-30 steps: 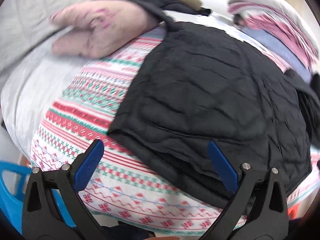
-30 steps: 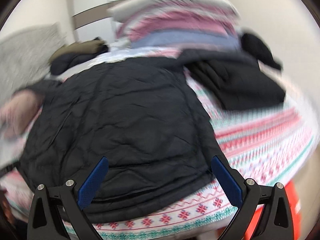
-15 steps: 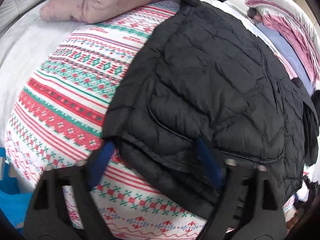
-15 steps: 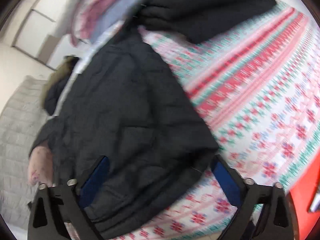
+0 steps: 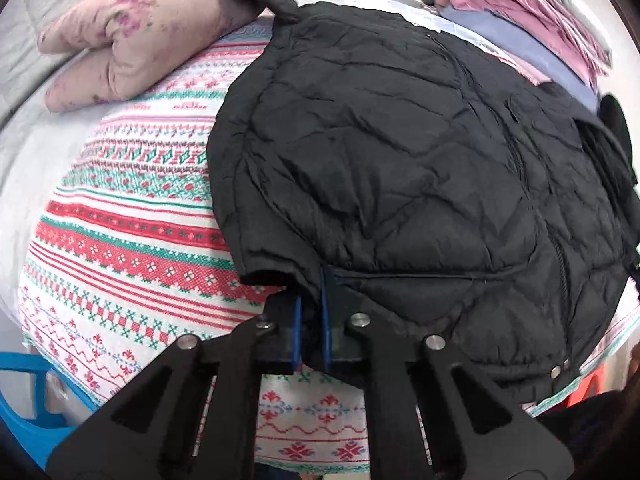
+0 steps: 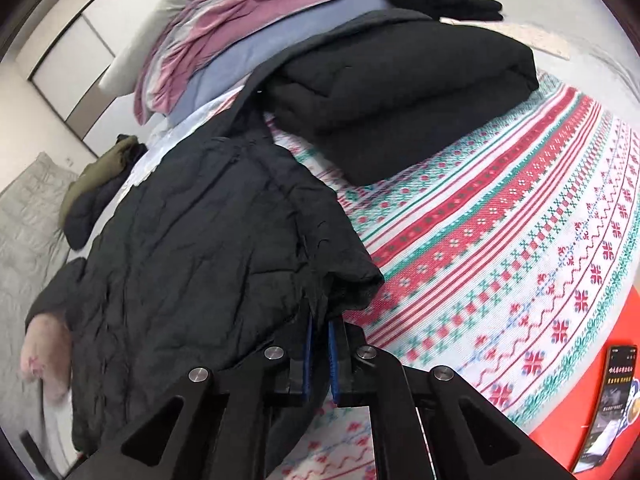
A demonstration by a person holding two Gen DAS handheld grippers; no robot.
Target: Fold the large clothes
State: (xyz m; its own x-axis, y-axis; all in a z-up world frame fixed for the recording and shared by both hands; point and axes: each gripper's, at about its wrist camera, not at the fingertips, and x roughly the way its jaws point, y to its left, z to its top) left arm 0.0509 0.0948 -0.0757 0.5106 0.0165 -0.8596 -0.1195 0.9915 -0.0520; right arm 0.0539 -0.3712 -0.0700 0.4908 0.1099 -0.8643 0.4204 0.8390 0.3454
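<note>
A black quilted jacket (image 5: 400, 152) lies spread on a bed with a red, green and white patterned cover (image 5: 132, 240). My left gripper (image 5: 310, 300) is shut on the jacket's near hem by its left corner. In the right wrist view my right gripper (image 6: 318, 332) is shut on the jacket (image 6: 192, 248) at its near right hem corner. Both sets of blue pads pinch black fabric.
A pink pillow (image 5: 132, 36) lies at the far left. Folded pink and blue bedding (image 6: 248, 28) and a folded black garment (image 6: 400, 92) sit at the back. An olive and dark jacket (image 6: 100, 176) lies beyond. A phone (image 6: 608, 400) rests on a red surface; a blue basket (image 5: 20, 408) stands low left.
Both grippers were open above the jacket's near hem; they have come down and shut on its two near corners.
</note>
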